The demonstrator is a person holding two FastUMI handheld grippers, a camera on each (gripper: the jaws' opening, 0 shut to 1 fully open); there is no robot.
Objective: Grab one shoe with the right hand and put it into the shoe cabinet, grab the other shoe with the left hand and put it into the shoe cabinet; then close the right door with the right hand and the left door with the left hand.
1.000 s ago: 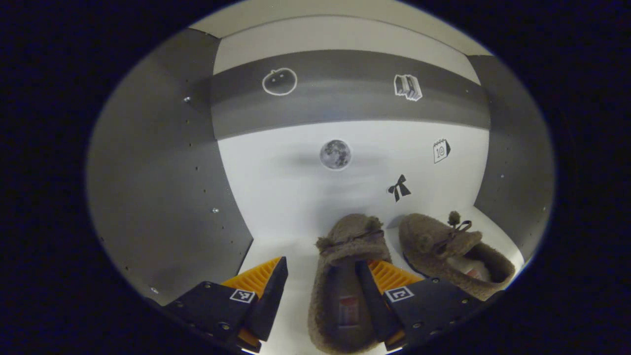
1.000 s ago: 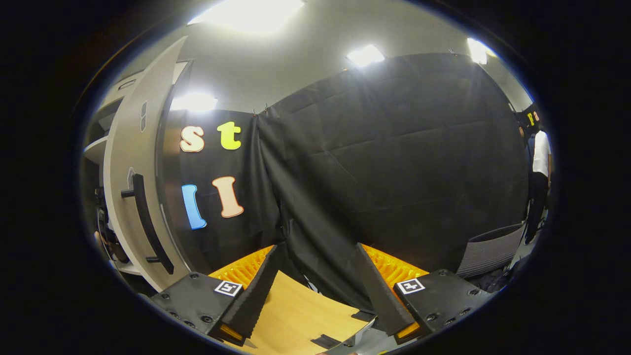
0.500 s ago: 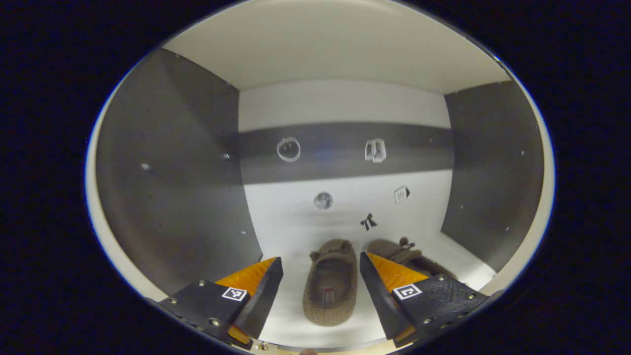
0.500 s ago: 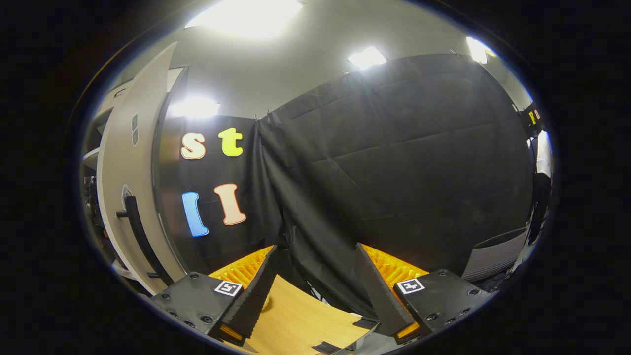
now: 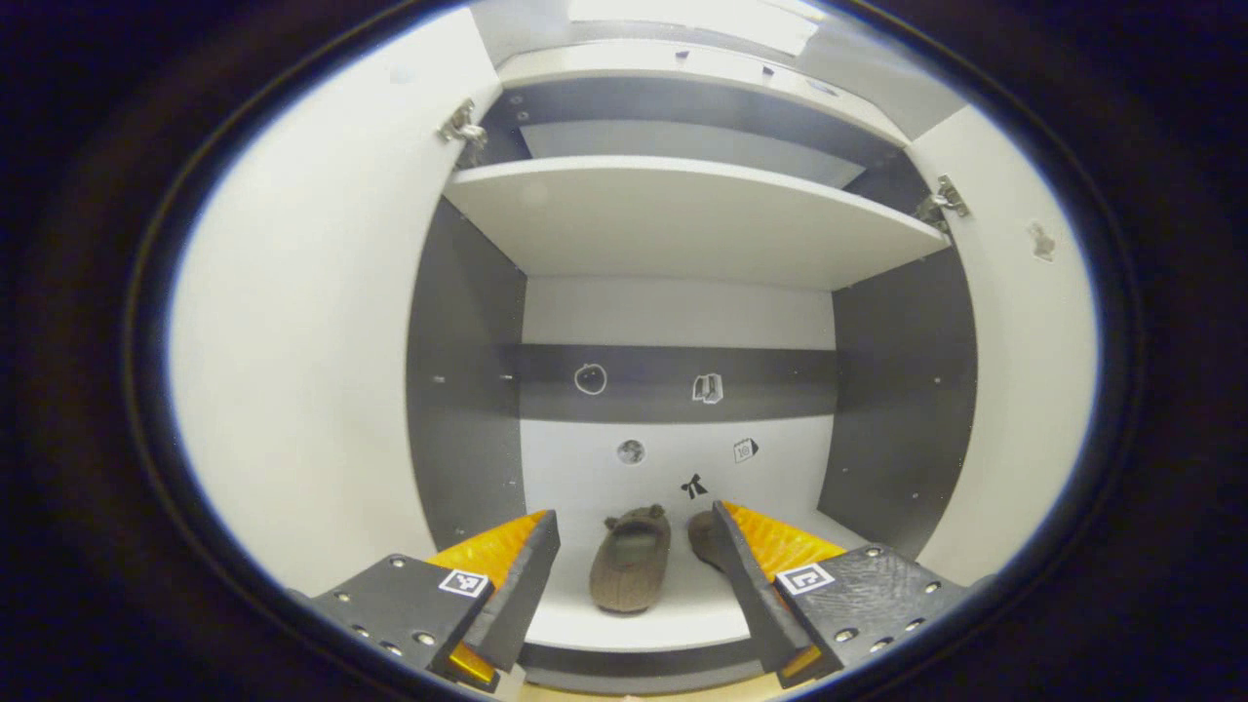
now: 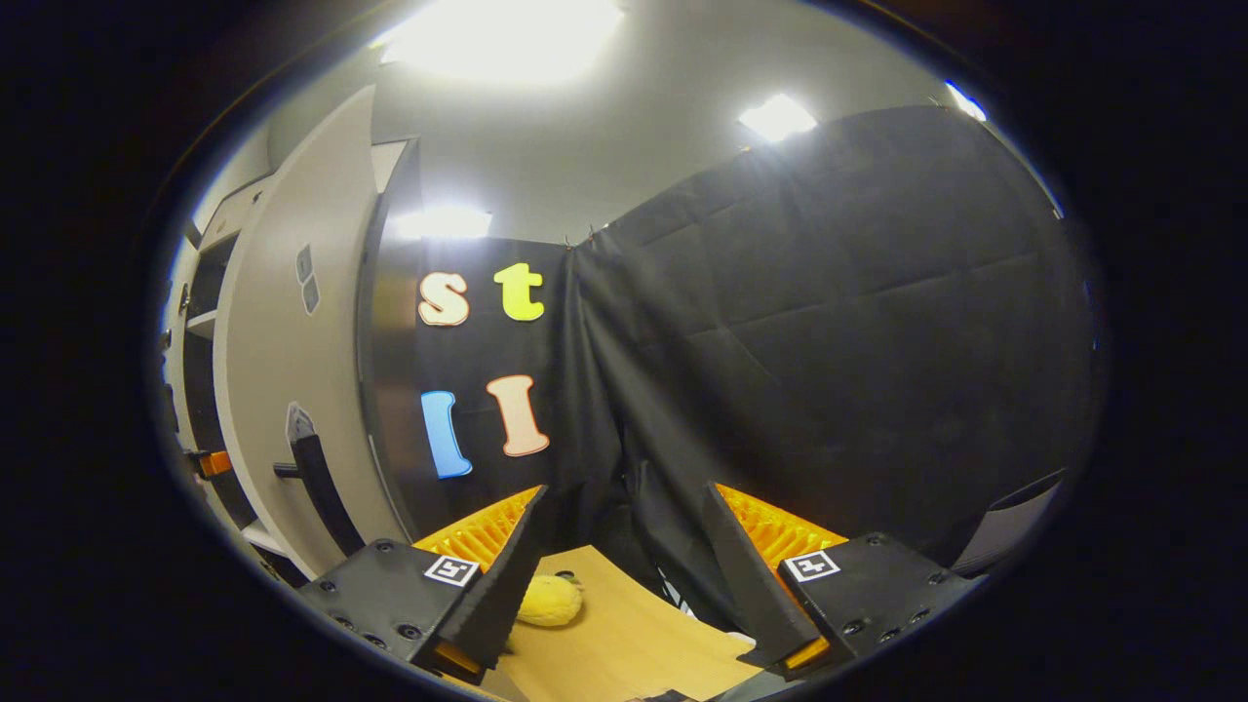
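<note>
Shoes: one (image 5: 631,559) sits on the cabinet's bottom shelf (image 5: 673,614) between the left gripper (image 5: 636,585) fingers, its mate (image 5: 704,538) half hidden behind the right-side finger | both grippers spread, empty | risk: right gripper (image 6: 624,575) faces away from the right door (image 6: 292,380), could miss its handle (image 6: 317,487), partly cut off.

In the left gripper view, both cabinet doors (image 5: 292,370) stood swung wide, leaving the lower compartment open in the frame's centre. Two shoes (image 5: 632,558) lay at its back, bare floor in front of them. A shelf (image 5: 682,210) capped it above. In the right gripper view, the right door (image 6: 292,361) stood at left, a yellow object (image 6: 551,601) on the bench (image 6: 634,643) at lower centre.
</note>
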